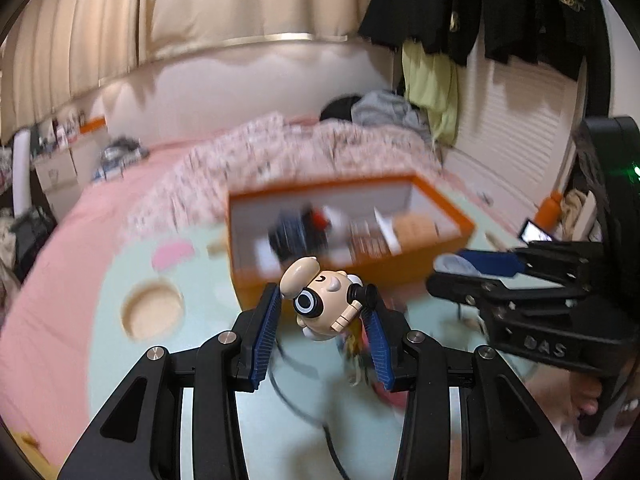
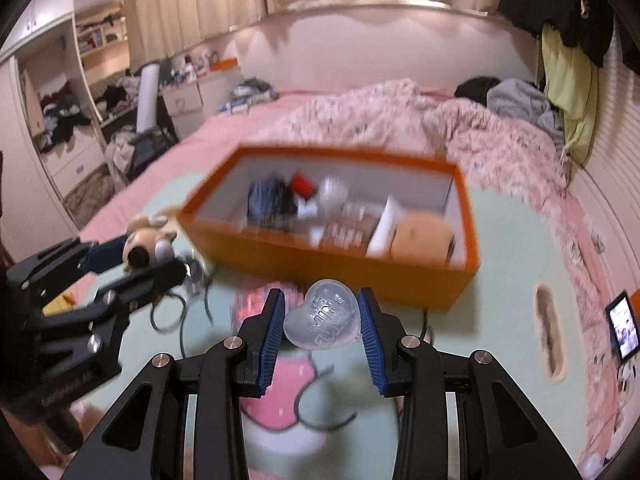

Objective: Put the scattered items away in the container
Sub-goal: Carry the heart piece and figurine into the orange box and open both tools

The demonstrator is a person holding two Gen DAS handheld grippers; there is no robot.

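Two hand-held grippers are in view, each loaded. The left hand-held gripper (image 1: 322, 308) has its blue pads partly closed and clamped on a small toy figure head (image 1: 316, 300), cream-coloured with one round black-and-white eye; the head sits tilted between the pads, clear of the surface below. The right hand-held gripper (image 2: 320, 316) is likewise partly closed, its pads gripping a clear plastic heart-shaped piece (image 2: 322, 318) with raised lettering, also held off the surface.

The orange container (image 2: 320, 264) stands ahead of both grippers on a pale green mat (image 2: 504, 264) spread over the bed (image 2: 160, 168), toward the mat's far edge. It is open-topped with a white interior and already holds several items: a dark blue bundle (image 2: 264, 196), something red and white, brown printed packets (image 2: 348, 228) and a tan round soft object (image 2: 424, 236). Much of this is blurred.

Between the grippers and the container's near wall, dark cables (image 2: 180, 312) and a pink blurred item (image 2: 256, 300) lie on the mat. A rumpled floral quilt (image 2: 440, 120) lies behind the container. A lit phone (image 2: 622, 326) rests at the bed's right edge.
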